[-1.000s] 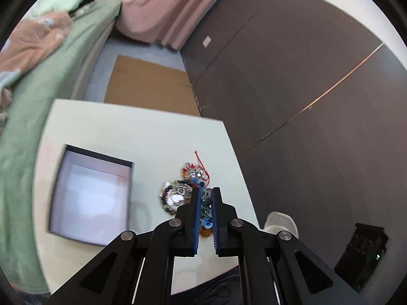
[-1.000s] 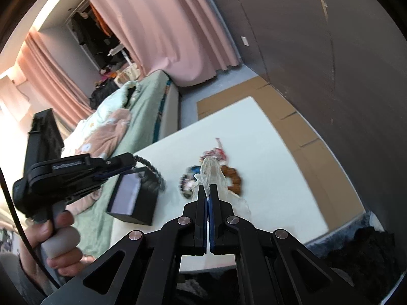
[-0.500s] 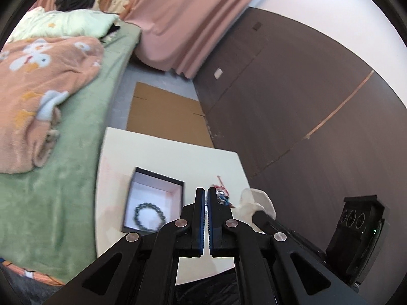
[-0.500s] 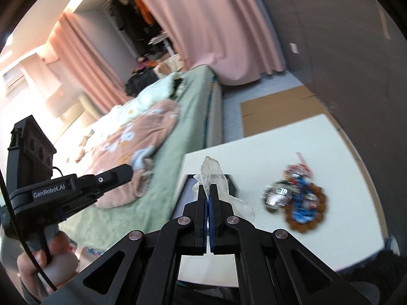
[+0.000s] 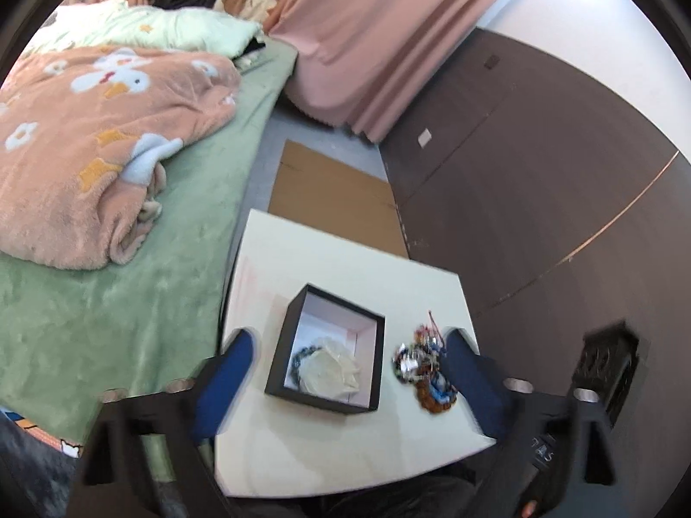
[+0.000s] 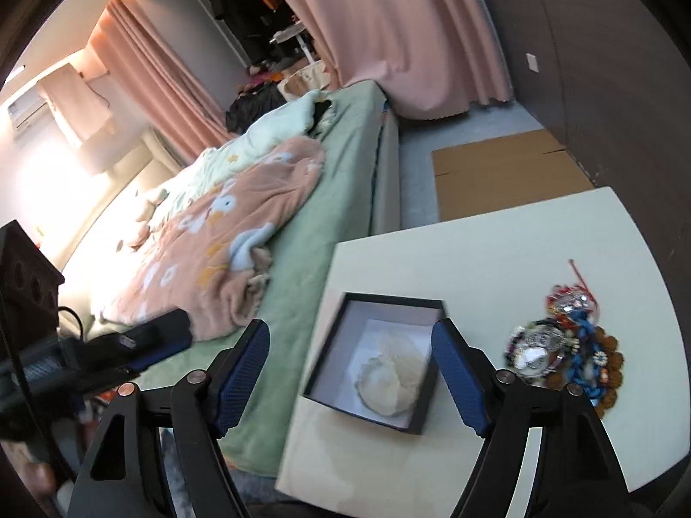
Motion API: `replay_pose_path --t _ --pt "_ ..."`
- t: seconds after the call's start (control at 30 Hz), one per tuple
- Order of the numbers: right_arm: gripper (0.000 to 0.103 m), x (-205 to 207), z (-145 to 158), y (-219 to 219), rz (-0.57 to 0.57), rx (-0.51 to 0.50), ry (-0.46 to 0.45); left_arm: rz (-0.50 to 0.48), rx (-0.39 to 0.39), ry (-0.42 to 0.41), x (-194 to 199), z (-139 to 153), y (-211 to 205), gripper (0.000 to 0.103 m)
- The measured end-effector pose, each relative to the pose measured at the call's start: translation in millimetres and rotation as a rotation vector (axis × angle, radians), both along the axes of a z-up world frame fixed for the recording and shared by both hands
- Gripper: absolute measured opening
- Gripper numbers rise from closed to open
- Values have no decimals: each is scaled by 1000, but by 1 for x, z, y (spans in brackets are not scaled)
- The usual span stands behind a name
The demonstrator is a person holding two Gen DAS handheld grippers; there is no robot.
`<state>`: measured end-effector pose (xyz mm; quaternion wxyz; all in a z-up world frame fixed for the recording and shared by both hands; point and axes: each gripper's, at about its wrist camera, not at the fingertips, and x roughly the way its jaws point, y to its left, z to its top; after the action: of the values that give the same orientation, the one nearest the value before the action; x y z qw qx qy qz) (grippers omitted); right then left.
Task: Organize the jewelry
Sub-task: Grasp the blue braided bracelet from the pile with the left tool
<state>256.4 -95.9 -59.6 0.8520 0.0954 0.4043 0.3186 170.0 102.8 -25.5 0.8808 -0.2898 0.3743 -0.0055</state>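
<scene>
Right gripper [image 6: 350,371]: jaws spread wide, nothing between them, held above the near-left part of the table [image 6: 496,241]. Left gripper [image 5: 345,382]: jaws likewise spread wide and empty, motion-blurred, also above the near edge.

Landmark: black box [image 6: 421,410], open-topped, pale lining, on the table's left half.
- Inside the box: a crumpled translucent plastic bag [image 6: 393,382] lying on the floor of it; in the left wrist view a dark bead bracelet [image 5: 301,356] shows just left of the bag [image 5: 330,371], partly under it.
- Right of the box, apart from it: jewelry pile [image 6: 565,345], a tangle of bead strands, silvery pieces, blue and brown beads, and a red cord sticking out the far side. Same pile [image 5: 425,371] in the left view.
- Left of the box, past the table edge: bed with green cover [image 6: 302,259] and peach blanket [image 6: 242,233].

Handling, as judged: pieces look light, limp and smooth-beaded, likely to slide between pads and drag neighbours along since strands appear interlaced. Best hold: pinch one strand at an outer loop of the pile, lift slowly to shed tangles. Cannot tell which pieces are knotted together.
</scene>
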Motion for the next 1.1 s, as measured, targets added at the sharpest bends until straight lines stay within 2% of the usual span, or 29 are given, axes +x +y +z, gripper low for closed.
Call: replay_pose_path --t 0.1,0.2,0.33,0.43,0.57,0.67,0.7,0.73,0.83,1.03,1.1 --pt "77 -3 -10 -36 -55 31 31 -30 2 17 12 -5 -16 94" --pt "77 -6 -20 -82 -158 26 49 -91 11 27 27 -11 -44 94" --pt "77 -8 -28 -139 -259 68 84 -179 6 43 46 -20 -88 94" --pt "77 -8 -31 -174 -312 78 98 -235 8 56 58 -25 -116 93" --pt "77 -7 -33 -205 -351 101 105 -287 48 61 69 -28 -148 93" --pt "77 -5 -35 -224 -375 109 112 -305 85 77 77 -32 -164 82" --pt "77 -4 -36 -230 -381 115 115 -310 93 86 80 -34 -169 74" --pt "77 -4 -37 -235 -385 120 118 -314 97 97 84 -37 -171 67" --pt "77 -2 -41 -248 -391 139 124 -318 84 137 93 -53 -180 56" --pt "77 6 -55 -262 -404 132 155 -372 25 235 111 -90 -202 53" --pt "77 10 -59 -266 -413 129 170 -388 31 272 118 -100 -213 51"
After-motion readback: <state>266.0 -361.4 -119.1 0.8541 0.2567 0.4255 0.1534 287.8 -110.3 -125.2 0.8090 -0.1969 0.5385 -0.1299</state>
